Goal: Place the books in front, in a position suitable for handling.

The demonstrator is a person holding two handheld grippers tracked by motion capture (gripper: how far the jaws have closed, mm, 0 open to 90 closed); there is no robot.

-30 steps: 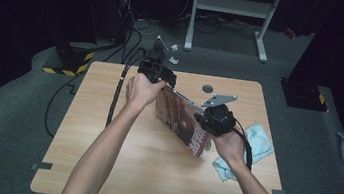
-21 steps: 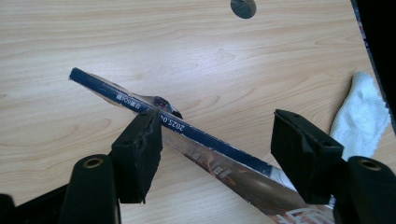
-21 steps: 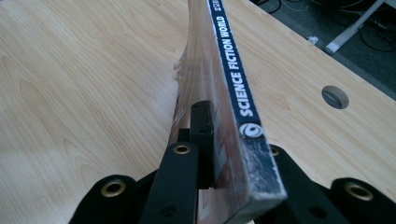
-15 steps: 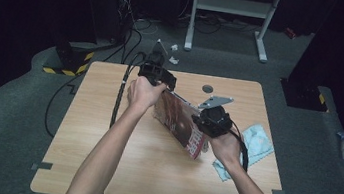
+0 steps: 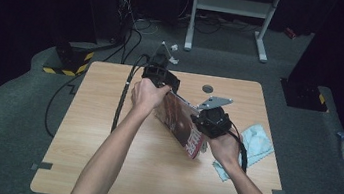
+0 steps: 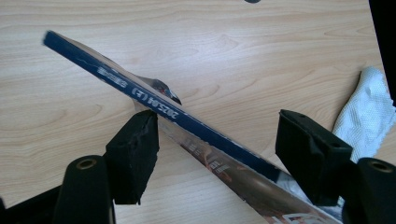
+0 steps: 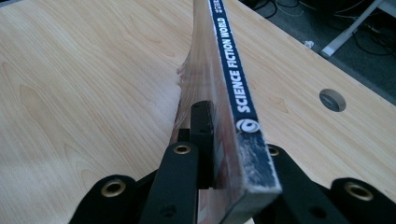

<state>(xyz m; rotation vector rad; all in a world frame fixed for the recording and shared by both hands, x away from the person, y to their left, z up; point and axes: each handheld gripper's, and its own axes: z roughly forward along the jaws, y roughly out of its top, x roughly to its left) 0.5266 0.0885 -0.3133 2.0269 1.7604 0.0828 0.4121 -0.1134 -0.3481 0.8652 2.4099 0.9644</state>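
Two grippers meet at one magazine (image 5: 181, 123) held tilted above the table (image 5: 102, 148). The right gripper (image 7: 219, 140) is clamped on its near end; the left gripper (image 6: 217, 149) stands wide, straddling its spine. A cloth (image 5: 254, 143) lies beside the right gripper.

Counter (image 5: 104, 133): we see pale wood grain, standing on grey carpet.
Round hole (image 5: 207, 88): we find it near the counter's far edge; it also appears in the right gripper view (image 7: 332, 100).
Cloth (image 5: 258, 141): light blue and white, crumpled by the counter's right edge.
White frame (image 5: 232, 6): beyond the counter, with cables on the floor beside it.
Striped block (image 5: 66, 60): yellow and black, possibly a floor guard.
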